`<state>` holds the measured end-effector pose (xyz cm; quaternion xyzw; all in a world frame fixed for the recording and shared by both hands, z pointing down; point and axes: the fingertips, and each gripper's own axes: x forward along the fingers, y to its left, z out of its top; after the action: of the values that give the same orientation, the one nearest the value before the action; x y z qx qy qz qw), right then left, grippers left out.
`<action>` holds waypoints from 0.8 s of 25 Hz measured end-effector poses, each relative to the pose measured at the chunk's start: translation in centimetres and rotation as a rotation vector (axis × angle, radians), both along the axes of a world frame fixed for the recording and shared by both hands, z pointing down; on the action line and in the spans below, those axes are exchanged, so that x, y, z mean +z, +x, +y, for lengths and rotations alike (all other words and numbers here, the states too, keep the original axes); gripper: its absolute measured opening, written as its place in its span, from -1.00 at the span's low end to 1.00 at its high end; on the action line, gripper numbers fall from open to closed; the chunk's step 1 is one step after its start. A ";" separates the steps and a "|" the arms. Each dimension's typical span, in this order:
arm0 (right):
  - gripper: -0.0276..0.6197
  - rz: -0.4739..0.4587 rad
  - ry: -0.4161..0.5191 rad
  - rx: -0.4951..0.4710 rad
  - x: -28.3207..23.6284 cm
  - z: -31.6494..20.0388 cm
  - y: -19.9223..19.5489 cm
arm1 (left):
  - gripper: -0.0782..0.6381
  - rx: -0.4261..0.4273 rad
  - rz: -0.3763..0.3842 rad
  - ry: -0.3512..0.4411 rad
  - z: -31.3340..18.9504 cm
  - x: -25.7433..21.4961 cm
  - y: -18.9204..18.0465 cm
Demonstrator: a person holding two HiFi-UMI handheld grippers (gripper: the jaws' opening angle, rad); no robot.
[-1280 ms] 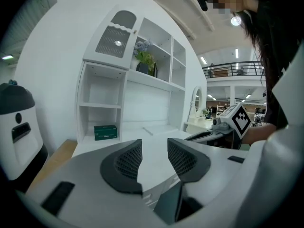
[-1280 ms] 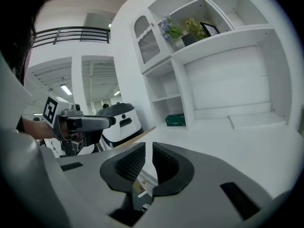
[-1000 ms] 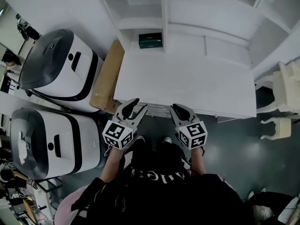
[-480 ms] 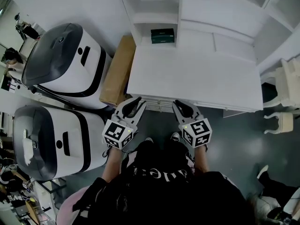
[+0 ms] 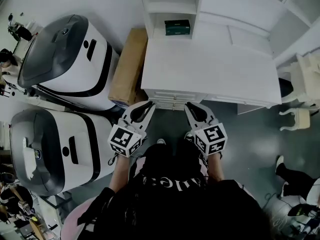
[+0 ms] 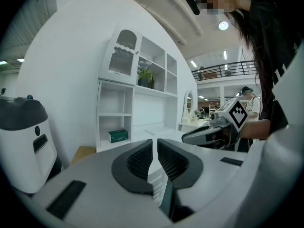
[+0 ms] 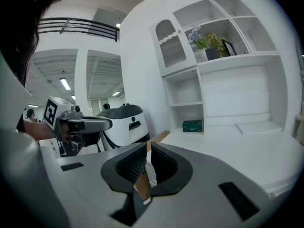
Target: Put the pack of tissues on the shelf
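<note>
Two large rounded white-and-grey machines (image 5: pixel 67 59) stand on the dark grey floor (image 5: pixel 250 144) at the left, with a flat brown cardboard box (image 5: pixel 129 66) wedged between the upper one and a broad white tabletop (image 5: pixel 210 69). At the back of that tabletop rises a white shelf unit (image 5: pixel 167 6) with open compartments. The green pack of tissues (image 5: pixel 177 27) lies in the lowest compartment, at the tabletop's back left corner and well apart from both claws. In the right gripper view a bunch of pale flowers (image 7: pixel 203 38) stands in a higher compartment, and a white carved chair (image 5: pixel 305 91) sits beyond the tabletop's right end. The left claw (image 6: pixel 154 141) is closing the last of the way: its ribbed dark pads all but meet and nothing lies between them. The right claw (image 7: pixel 146 146) is clenched too, leaving only a sliver through which brown cardboard and white surface show; it grasps nothing. Both claws hang over the floor just in front of the tabletop's near edge, touching nothing, side by side and angled slightly toward each other, each pointing at the shelf. The person in a black top (image 5: pixel 175 204) stands back from the tabletop, forearms bare and stretched forward, one marker cube (image 5: pixel 125 140) above each hand.
</note>
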<state>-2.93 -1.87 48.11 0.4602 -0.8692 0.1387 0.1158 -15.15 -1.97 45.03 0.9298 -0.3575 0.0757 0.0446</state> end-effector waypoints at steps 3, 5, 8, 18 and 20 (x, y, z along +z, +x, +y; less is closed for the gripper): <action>-0.73 0.017 0.008 0.002 -0.1 0.9 -1.0 | -0.66 0.019 0.005 0.002 0.7 0.2 -0.6; -0.73 0.026 0.015 0.007 -0.3 1.4 -1.3 | -0.66 0.032 0.009 0.007 1.1 0.3 -0.7; -0.73 0.037 0.025 0.021 -0.5 2.0 -1.6 | -0.66 0.051 0.013 0.021 1.6 0.2 -1.0; -0.73 0.047 0.029 0.056 -0.6 3.8 -1.9 | -0.66 0.088 0.022 0.036 2.7 0.3 -1.0; -0.73 0.048 0.028 0.052 -0.5 3.9 -2.2 | -0.66 0.085 0.018 0.032 2.9 0.5 -1.4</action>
<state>-5.12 2.07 47.61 0.4876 -0.8557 0.1187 0.1265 -16.51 0.93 45.54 0.9453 -0.3185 0.0635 0.0298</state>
